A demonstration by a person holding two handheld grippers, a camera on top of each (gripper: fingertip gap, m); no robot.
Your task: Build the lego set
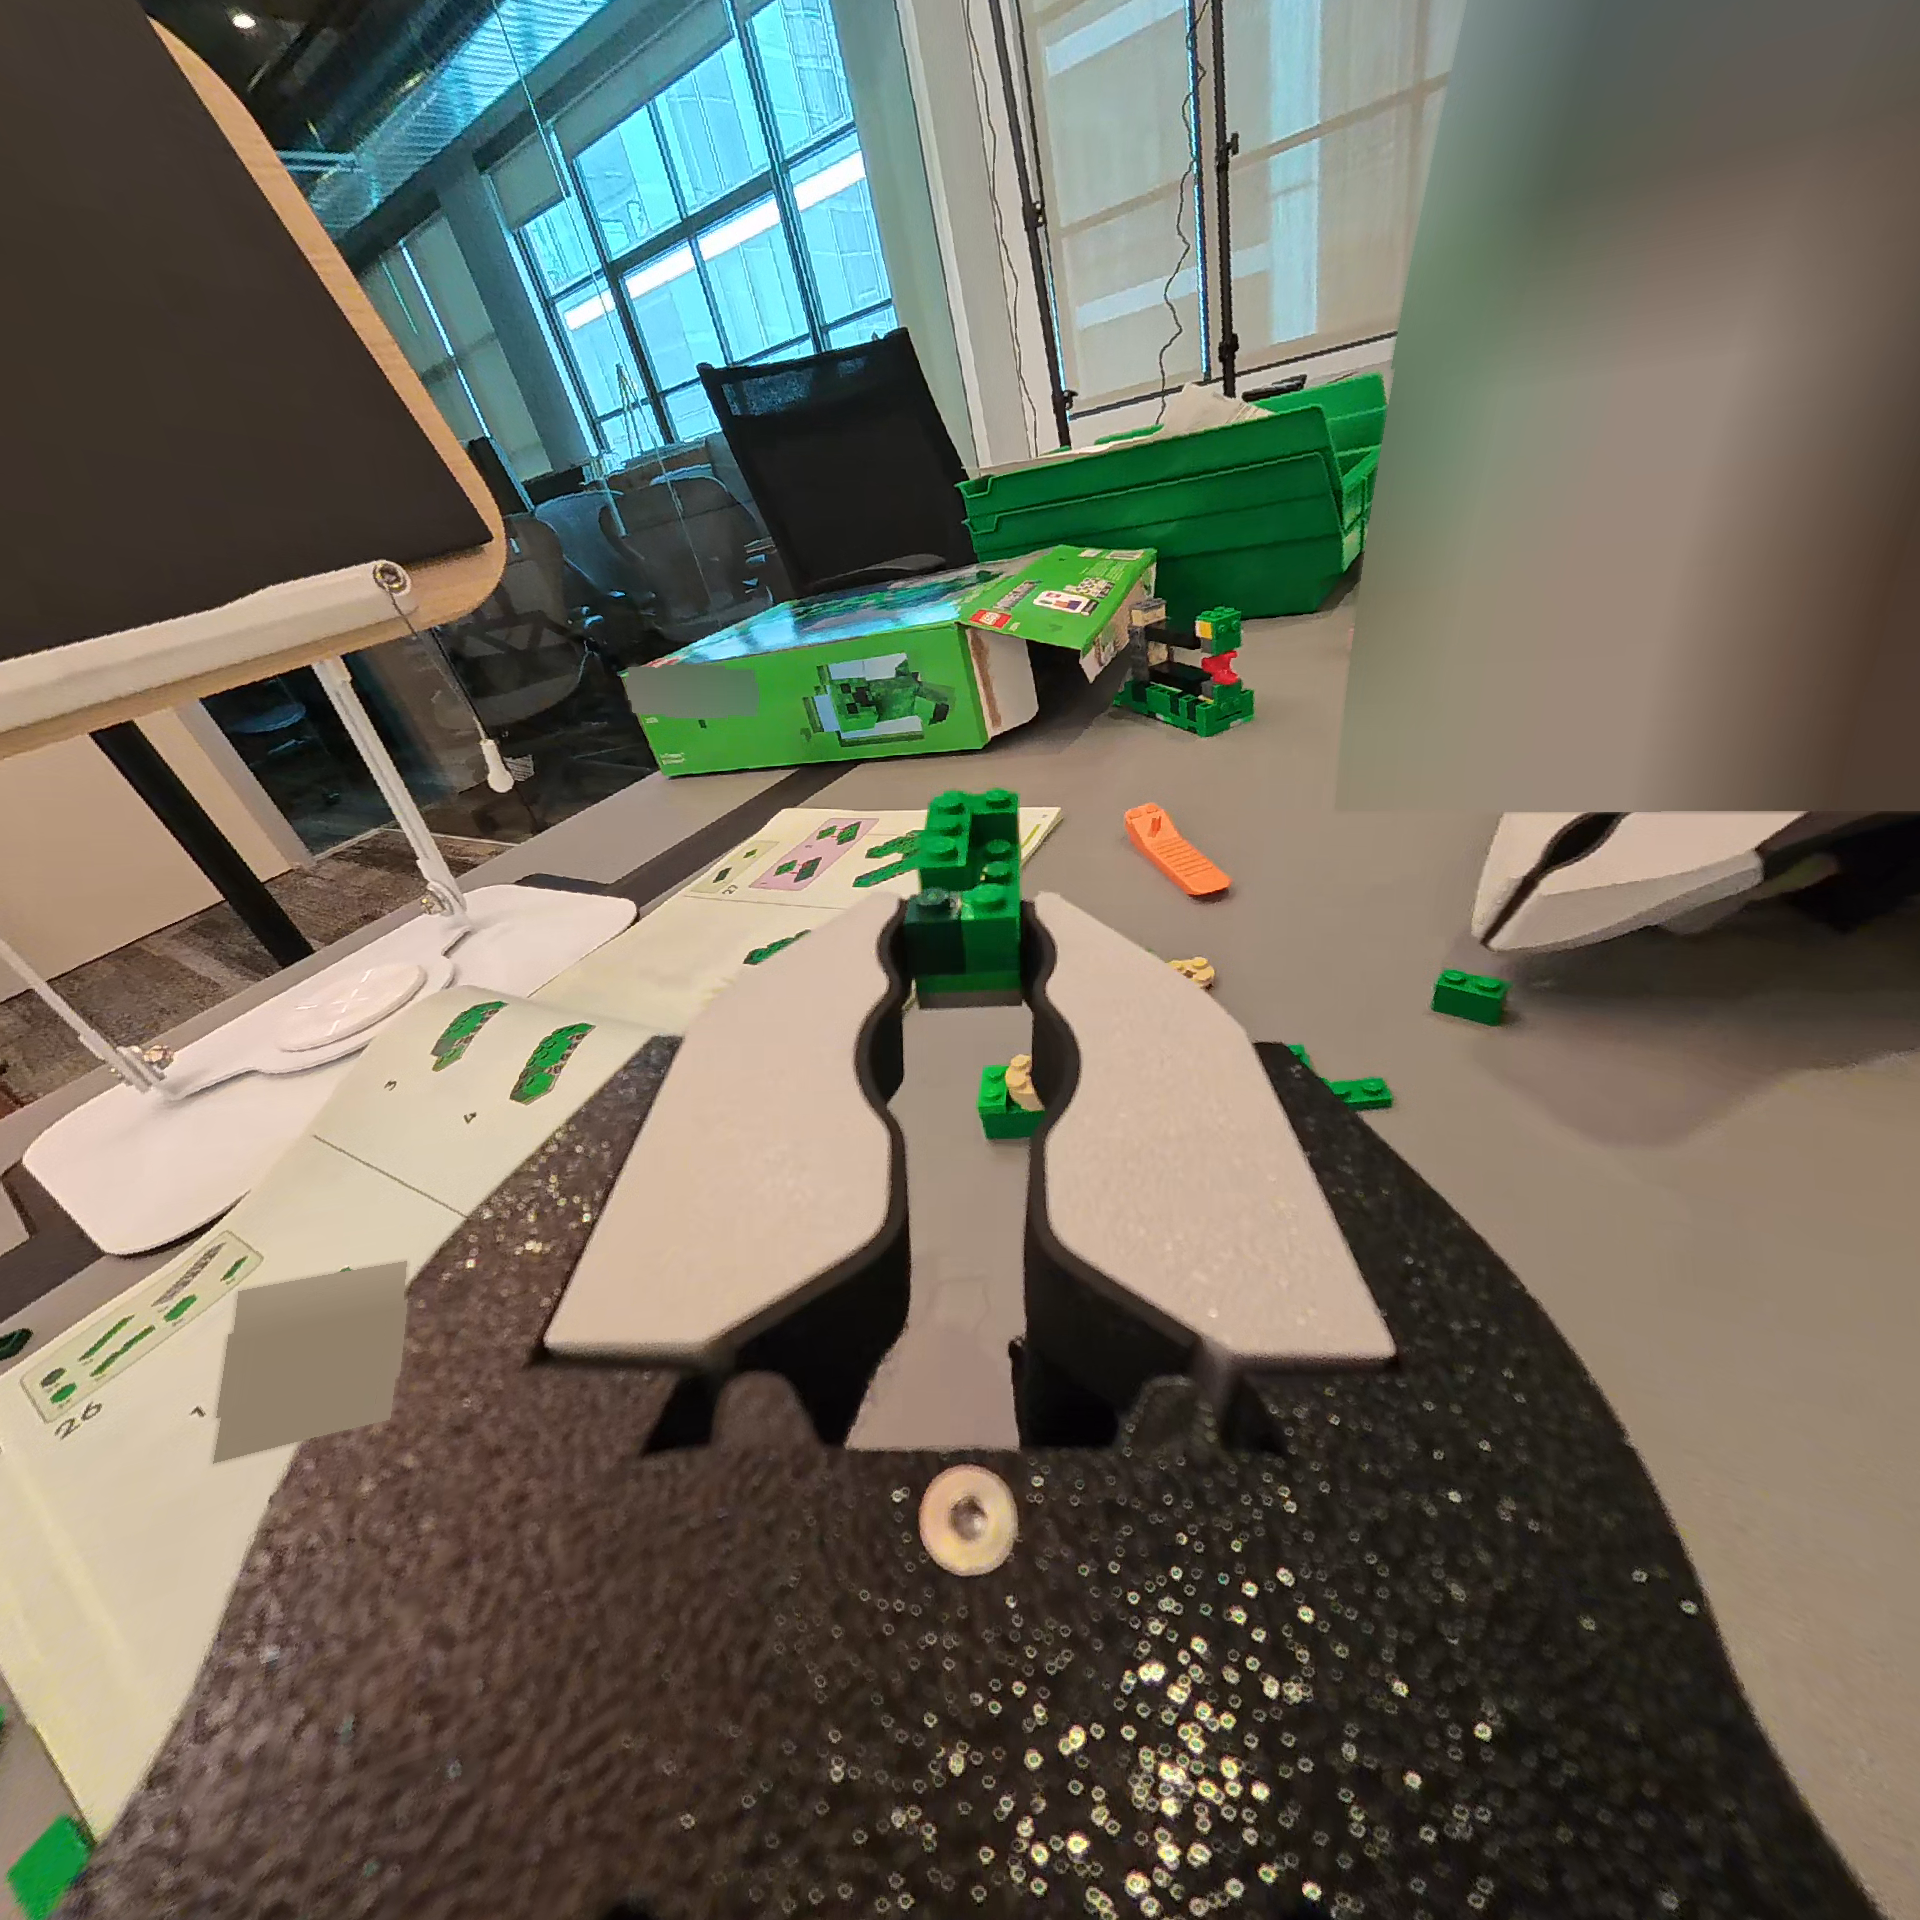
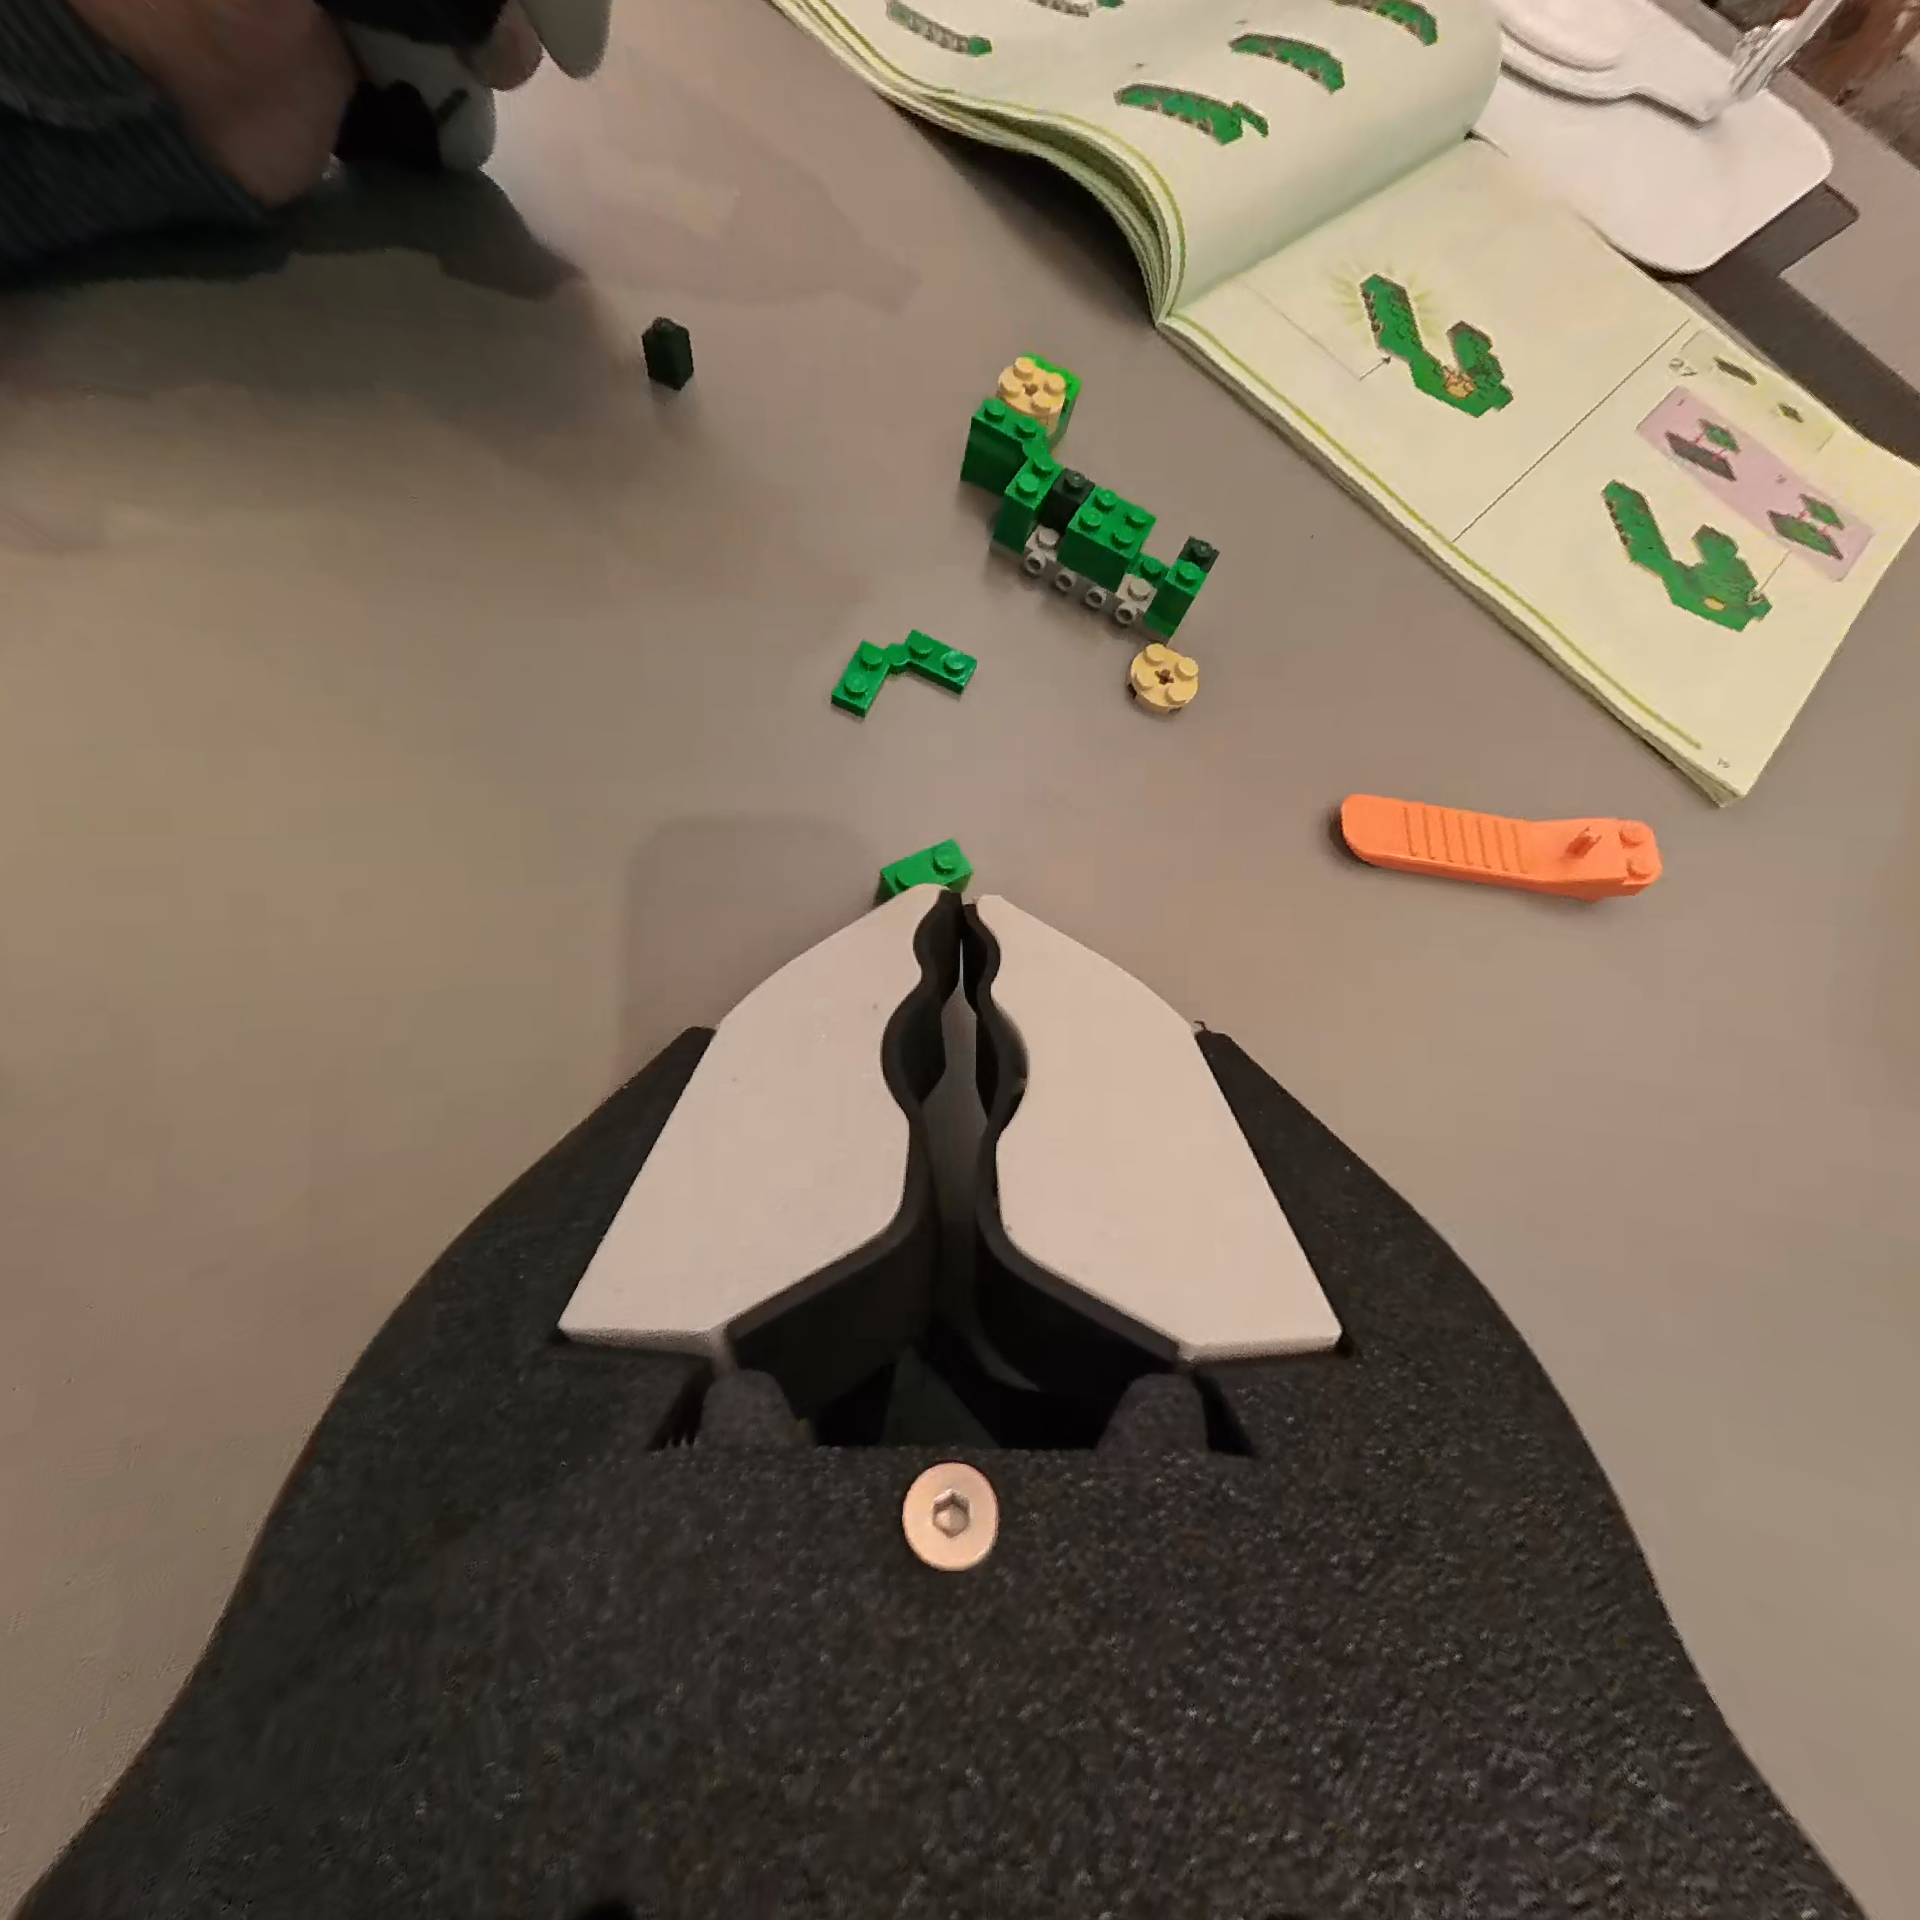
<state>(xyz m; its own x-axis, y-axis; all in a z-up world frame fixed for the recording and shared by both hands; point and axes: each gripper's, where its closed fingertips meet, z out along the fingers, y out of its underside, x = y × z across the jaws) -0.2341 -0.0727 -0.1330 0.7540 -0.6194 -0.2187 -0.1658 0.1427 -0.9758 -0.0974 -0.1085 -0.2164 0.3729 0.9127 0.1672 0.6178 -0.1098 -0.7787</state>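
Low over table, right gripper [image 2: 961, 902] pinches green brick [image 2: 925, 865].

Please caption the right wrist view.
Shut right gripper tips meet a small green brick; green assembly beyond.

Daylit from tall glass windows [image 1: 717, 239] behind; soft shadows on grey matte worktop [image 2: 312, 831]; fisheye-bent edges; blurred upper-left corner, right view.

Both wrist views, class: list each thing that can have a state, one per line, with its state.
left gripper: open, fingers either side of the green assembly
green assembly: partly built
right gripper: shut, empty
small green brick: loose, at the right fingertips
instruction booklet: open
set box: flap open
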